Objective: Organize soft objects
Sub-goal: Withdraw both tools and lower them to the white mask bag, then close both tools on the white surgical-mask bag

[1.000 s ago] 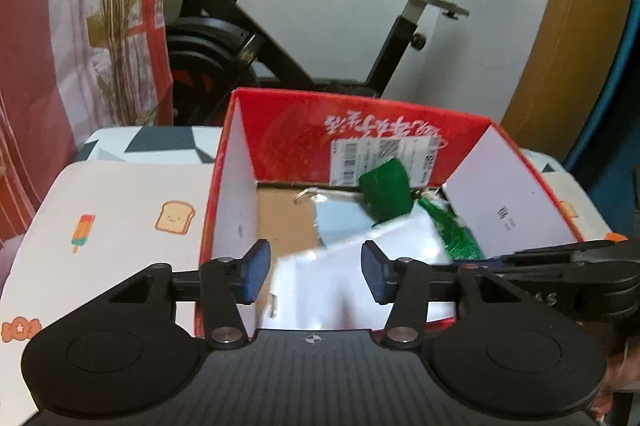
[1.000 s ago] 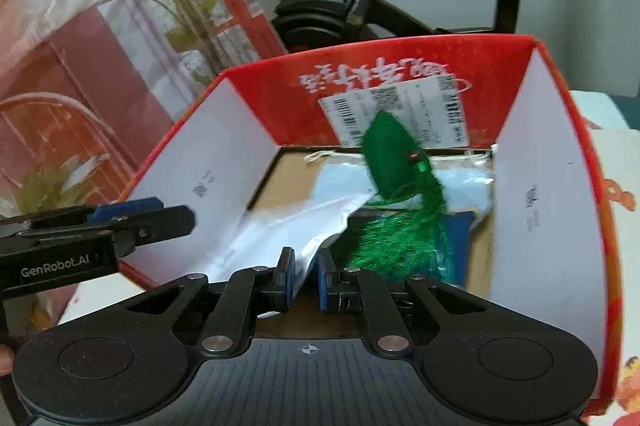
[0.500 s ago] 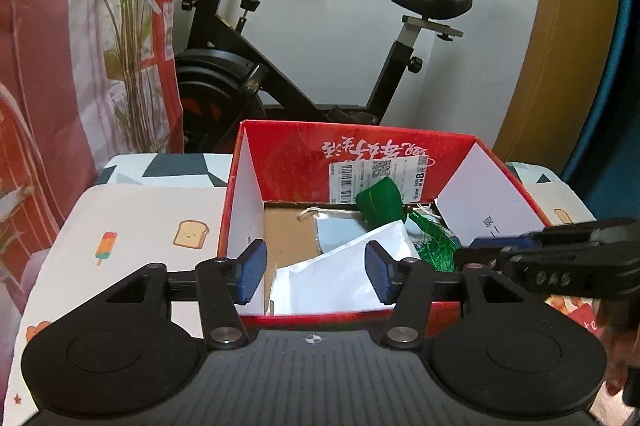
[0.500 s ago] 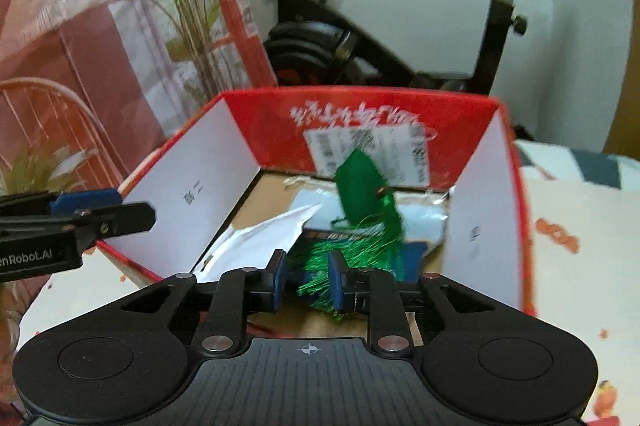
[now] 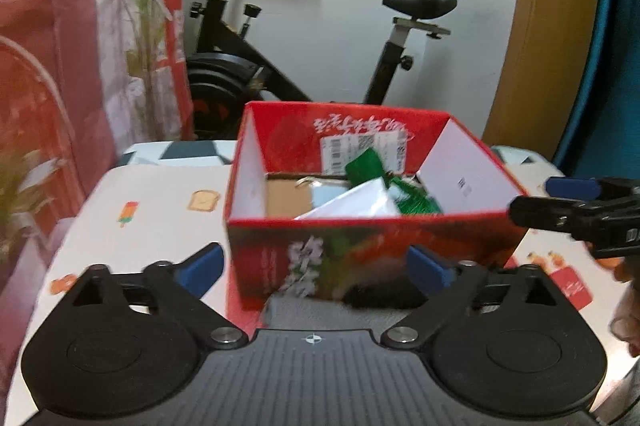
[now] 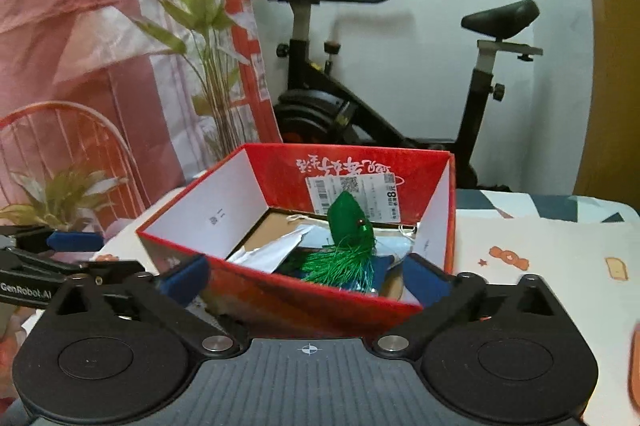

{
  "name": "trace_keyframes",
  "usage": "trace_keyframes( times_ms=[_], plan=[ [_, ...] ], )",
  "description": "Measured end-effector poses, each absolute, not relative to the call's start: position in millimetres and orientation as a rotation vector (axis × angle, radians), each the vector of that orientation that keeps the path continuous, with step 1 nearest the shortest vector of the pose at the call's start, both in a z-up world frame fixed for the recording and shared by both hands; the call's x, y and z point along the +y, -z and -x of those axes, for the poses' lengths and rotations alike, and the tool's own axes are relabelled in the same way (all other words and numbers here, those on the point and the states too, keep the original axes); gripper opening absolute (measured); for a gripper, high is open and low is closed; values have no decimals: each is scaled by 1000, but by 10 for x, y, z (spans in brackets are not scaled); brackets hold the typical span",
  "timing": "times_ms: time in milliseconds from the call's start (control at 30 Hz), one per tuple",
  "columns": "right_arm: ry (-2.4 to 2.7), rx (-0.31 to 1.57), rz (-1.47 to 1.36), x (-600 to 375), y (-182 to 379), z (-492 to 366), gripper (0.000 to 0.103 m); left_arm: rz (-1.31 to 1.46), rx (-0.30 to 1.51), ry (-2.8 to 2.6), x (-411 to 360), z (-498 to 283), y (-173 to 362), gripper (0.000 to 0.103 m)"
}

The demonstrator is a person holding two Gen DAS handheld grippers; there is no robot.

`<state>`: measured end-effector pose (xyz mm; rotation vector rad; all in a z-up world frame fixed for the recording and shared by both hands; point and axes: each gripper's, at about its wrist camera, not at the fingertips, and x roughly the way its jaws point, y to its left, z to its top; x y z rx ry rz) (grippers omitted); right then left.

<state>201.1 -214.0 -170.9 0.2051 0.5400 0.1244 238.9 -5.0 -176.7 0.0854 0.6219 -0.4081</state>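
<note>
The green tasselled piece (image 6: 352,246) and white pouch (image 5: 356,201) are seen lying inside the red box (image 5: 360,246). Both the left gripper (image 5: 316,268) and right gripper (image 6: 306,276) have just been opened wide, nothing between the jaws. No soft item is seen left on the table (image 5: 160,226), so the task is judged nearly done.

Two close wrist views angled down, left and right, sharing the red box (image 5: 360,238) (image 6: 304,302).

1 red box (image 6: 436,222), 1 green tassel (image 6: 344,258), 1 white packet (image 5: 356,203), 1 exercise bike (image 5: 256,65), 2 hand-held grippers.

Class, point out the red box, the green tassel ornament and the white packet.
red box (image 5: 372,260): left wrist view, near outer wall.
green tassel ornament (image 6: 346,222): right wrist view, solid green top.
white packet (image 5: 360,203): left wrist view, flat face.
</note>
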Motion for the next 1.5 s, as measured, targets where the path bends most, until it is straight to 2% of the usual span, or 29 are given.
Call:
trace_keyframes(
  times_ms=[333,600,800,933,1000,1500],
  plan=[
    [-93,593,-314,-2124,2213,-1435,103,-112,665,403,4,-1936,2039,102],
    [-48,718,-337,-2079,2719,-1183,103,-98,717,419,2,-1798,2384,96],
    [-46,751,-318,-2045,2869,-1177,103,-66,743,404,30,-1794,2532,85],
    [-46,773,-300,-2011,2937,-1212,103,-53,763,396,61,-1786,2625,57],
    [-48,782,-297,-2012,2960,-1236,103,-47,767,394,80,-1780,2650,53],
    [-54,817,-338,-2047,3015,-1335,103,23,812,411,173,-1843,2823,53]
  ],
)
